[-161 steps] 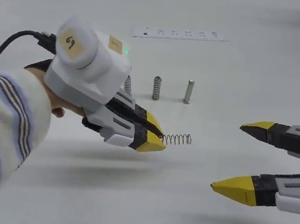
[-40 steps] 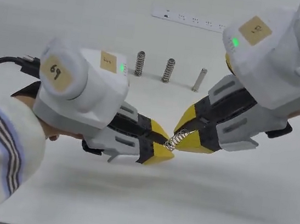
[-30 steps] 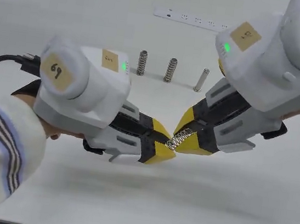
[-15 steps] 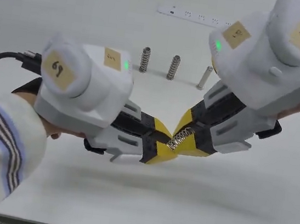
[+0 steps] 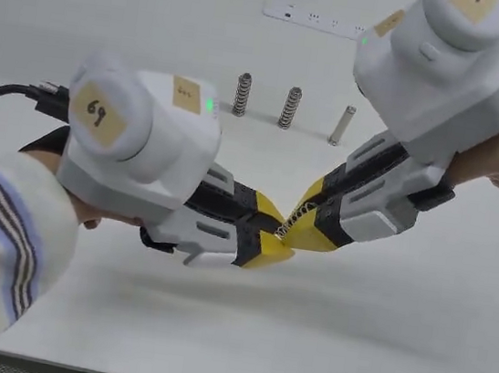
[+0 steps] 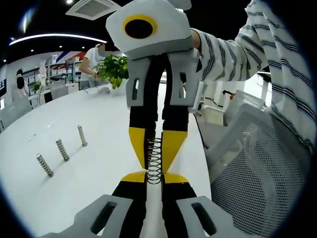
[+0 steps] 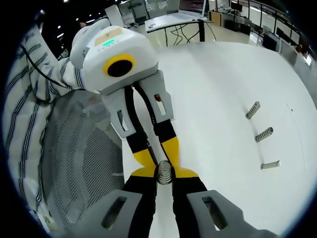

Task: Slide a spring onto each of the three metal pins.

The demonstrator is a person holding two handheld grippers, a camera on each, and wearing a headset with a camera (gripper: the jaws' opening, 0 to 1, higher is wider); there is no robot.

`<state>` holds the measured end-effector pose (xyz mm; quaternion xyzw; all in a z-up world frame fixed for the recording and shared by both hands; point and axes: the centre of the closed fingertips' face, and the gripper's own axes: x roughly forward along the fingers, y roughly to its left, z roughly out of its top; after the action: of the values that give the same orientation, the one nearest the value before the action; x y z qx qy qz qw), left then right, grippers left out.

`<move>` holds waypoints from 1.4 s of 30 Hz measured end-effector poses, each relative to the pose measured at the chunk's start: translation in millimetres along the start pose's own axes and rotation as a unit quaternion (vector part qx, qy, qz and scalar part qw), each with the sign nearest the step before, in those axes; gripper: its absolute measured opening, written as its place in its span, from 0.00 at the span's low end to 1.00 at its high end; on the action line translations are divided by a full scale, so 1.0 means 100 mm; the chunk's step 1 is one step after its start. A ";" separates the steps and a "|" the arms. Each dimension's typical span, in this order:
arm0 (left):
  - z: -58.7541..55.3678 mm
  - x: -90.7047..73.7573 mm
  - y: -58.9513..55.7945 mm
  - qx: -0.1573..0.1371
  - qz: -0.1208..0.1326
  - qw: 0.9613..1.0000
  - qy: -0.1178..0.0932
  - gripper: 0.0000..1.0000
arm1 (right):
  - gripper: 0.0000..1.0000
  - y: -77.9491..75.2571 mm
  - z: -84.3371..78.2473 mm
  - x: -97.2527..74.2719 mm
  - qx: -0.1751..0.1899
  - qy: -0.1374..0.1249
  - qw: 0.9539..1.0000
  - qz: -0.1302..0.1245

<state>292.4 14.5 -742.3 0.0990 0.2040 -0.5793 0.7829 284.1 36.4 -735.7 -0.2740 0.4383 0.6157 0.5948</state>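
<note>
A white desk point(image 5: 414, 337) in an open office carries everything, with a power strip point(image 5: 322, 19) lying along its far edge. Above the middle of the desk, nearer the front edge, my left gripper point(image 5: 271, 243) and my right gripper point(image 5: 300, 219) meet tip to tip. Both pairs of jaws are pinched narrow on one loose spring point(image 5: 292, 223), my left jaws on one end and my right jaws on the rest. The loose spring hangs clear of the desk, slanted between the yellow tips. Toward the far edge, short of the power strip, three metal pins stand upright in a row. The first pin point(image 5: 242, 94) and the middle pin point(image 5: 290, 107) are each sleeved in a spring. The third pin point(image 5: 341, 125), nearest my right gripper, is bare.
</note>
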 end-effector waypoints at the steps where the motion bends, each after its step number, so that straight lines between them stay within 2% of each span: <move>1: 0.00 0.00 0.00 -0.001 0.000 1.000 0.000 0.02 | 0.08 0.00 0.00 0.00 -0.001 0.000 1.000 -0.001; 7: 0.04 -0.01 0.06 -0.019 0.013 1.000 -0.016 0.05 | 0.08 -0.04 0.01 -0.04 -0.001 -0.005 1.000 -0.009; 9: 0.06 -0.03 0.11 -0.022 0.023 0.999 -0.023 0.11 | 0.08 -0.07 0.00 -0.05 0.000 -0.005 1.000 -0.013; 11: 0.11 -0.06 0.20 -0.019 0.047 0.998 -0.032 0.19 | 0.08 -0.09 -0.01 -0.06 0.000 -0.004 1.000 -0.016; 13: 0.13 -0.09 0.23 -0.028 0.052 0.998 -0.036 0.25 | 0.08 -0.11 -0.02 -0.08 0.000 -0.003 1.000 -0.018; 17: 0.08 -0.12 0.29 -0.038 0.068 0.997 -0.026 0.33 | 0.08 -0.13 -0.03 -0.11 0.014 -0.006 1.000 -0.008; 20: 0.07 -0.14 0.33 -0.043 0.079 0.996 -0.026 0.40 | 0.08 -0.13 -0.05 -0.12 0.019 -0.003 1.000 -0.009; 27: 0.04 -0.15 0.39 -0.039 0.094 0.995 -0.020 0.75 | 0.08 -0.16 -0.10 -0.16 0.025 0.007 1.000 -0.013; 31: 0.05 -0.17 0.42 -0.050 0.098 0.994 -0.025 0.77 | 0.08 -0.20 -0.10 -0.21 0.035 0.005 0.999 -0.019; 36: 0.04 -0.18 0.44 -0.062 0.100 0.993 -0.024 0.94 | 0.08 -0.33 -0.10 -0.29 0.042 0.010 0.999 -0.030; 38: 0.01 -0.18 0.41 -0.069 0.094 0.993 -0.018 0.93 | 0.08 -0.38 -0.10 -0.33 0.043 0.012 0.998 -0.035; 39: 0.01 -0.19 0.41 -0.076 0.093 0.993 -0.020 0.92 | 0.08 -0.45 -0.10 -0.35 0.046 0.012 0.998 -0.038; 42: 0.01 -0.19 0.42 -0.082 0.096 0.992 -0.020 0.94 | 0.08 -0.51 -0.12 -0.39 0.043 0.023 0.998 -0.042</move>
<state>328.0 43.5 -736.7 0.0418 0.2244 -0.4842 0.8446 337.5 2.5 -719.1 -0.2801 0.4663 0.5642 0.6212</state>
